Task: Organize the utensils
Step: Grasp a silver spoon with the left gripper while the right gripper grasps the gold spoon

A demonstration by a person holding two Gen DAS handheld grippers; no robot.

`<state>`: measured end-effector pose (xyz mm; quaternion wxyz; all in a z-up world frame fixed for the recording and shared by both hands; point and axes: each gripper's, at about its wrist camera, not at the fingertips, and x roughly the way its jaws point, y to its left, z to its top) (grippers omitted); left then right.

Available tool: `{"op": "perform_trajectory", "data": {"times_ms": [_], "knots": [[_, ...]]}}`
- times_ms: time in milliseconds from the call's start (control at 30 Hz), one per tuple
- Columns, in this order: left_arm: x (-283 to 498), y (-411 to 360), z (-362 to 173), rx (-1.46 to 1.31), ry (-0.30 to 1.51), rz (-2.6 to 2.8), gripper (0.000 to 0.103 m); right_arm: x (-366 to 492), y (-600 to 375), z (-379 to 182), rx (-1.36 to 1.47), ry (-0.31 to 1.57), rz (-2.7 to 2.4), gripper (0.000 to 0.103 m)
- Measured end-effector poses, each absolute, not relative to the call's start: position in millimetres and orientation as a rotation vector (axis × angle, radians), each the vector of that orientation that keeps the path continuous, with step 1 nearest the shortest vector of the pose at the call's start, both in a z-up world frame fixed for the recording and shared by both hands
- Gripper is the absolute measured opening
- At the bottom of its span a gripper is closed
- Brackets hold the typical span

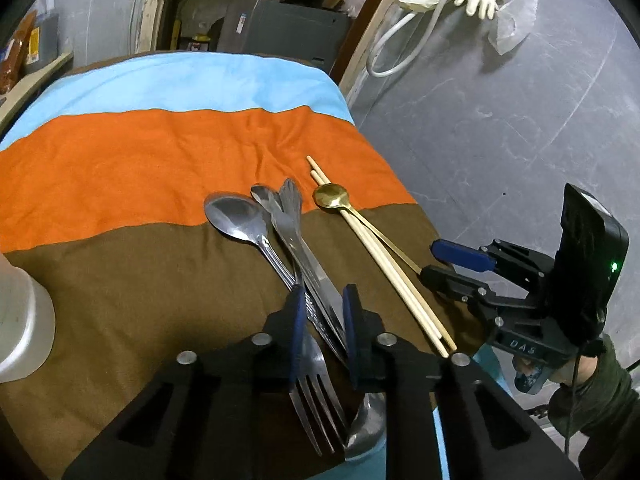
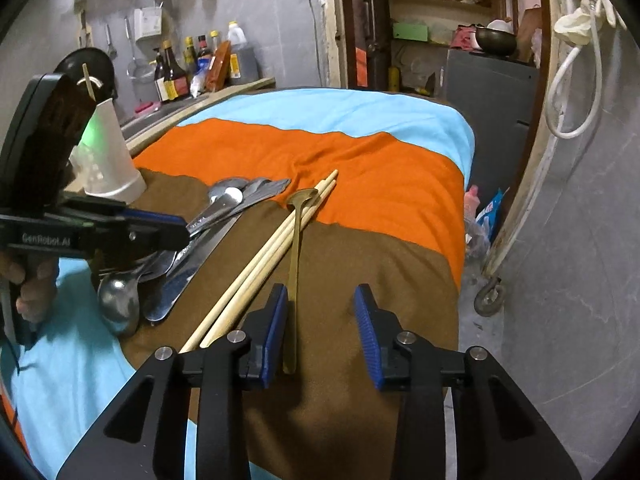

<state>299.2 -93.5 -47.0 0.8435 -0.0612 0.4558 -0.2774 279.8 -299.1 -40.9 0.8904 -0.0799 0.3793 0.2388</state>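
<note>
On the brown stripe of the cloth (image 1: 120, 280) lies a bundle of steel utensils: a large spoon (image 1: 236, 216), a knife (image 1: 316, 280) and a fork (image 1: 316, 400) with tines toward the camera. My left gripper (image 1: 323, 308) is shut on the bundle's middle; the right wrist view shows this gripper (image 2: 182, 228) from the side. A gold spoon (image 2: 295, 264) and two wooden chopsticks (image 2: 256, 272) lie to the right. My right gripper (image 2: 322, 320) is open, the gold spoon's handle beside its left pad and the chopsticks outside the jaws.
A white plastic cup (image 2: 106, 152) with a stick in it stands at the cloth's left side, also the cup (image 1: 20, 320) in the left wrist view. Sauce bottles (image 2: 188, 68) line a counter behind. The table's right edge drops to grey floor (image 1: 520, 140).
</note>
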Motion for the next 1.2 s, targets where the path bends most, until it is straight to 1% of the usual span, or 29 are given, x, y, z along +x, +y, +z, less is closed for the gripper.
{"op": "perform_trajectory", "data": {"times_ms": [67, 167, 300, 633, 767, 800, 833, 933, 1000, 1200], "knots": [[304.6, -94.2, -46.7, -0.139, 0.984, -0.594, 0.008, 282.3, -297.1, -40.2, -0.177, 0.799, 0.496, 0.032], [311.3, -97.5, -49.8, -0.159, 1.021, -0.617, 0.007, 284.0, -292.1, -39.7, -0.208, 0.811, 0.492, 0.032], [312.7, -102.4, -48.2, -0.139, 1.018, -0.615, 0.007, 288.9, -284.9, -38.6, -0.234, 0.83, 0.475, 0.032], [333.9, -110.2, -50.8, -0.14, 1.108, -0.643, 0.008, 316.8, -266.4, -40.0, -0.282, 0.887, 0.472, 0.032], [338.5, -112.0, -53.0, -0.149, 1.117, -0.656, 0.007, 321.4, -261.3, -40.7, -0.308, 0.901, 0.473, 0.032], [338.1, -112.5, -53.5, -0.15, 1.114, -0.655, 0.007, 321.2, -259.7, -40.4, -0.314, 0.904, 0.475, 0.031], [337.6, -113.0, -53.9, -0.151, 1.11, -0.658, 0.007, 321.3, -258.5, -40.3, -0.317, 0.911, 0.485, 0.026], [336.2, -110.8, -56.5, -0.181, 1.1, -0.659, 0.006, 321.4, -254.7, -39.6, -0.329, 0.929, 0.507, 0.016], [333.9, -107.1, -56.3, -0.199, 1.095, -0.653, 0.006, 320.4, -250.5, -39.3, -0.352, 0.934, 0.51, 0.012], [329.5, -106.6, -53.6, -0.156, 1.091, -0.653, 0.005, 333.5, -239.1, -42.2, -0.402, 0.985, 0.495, 0.012]]}}
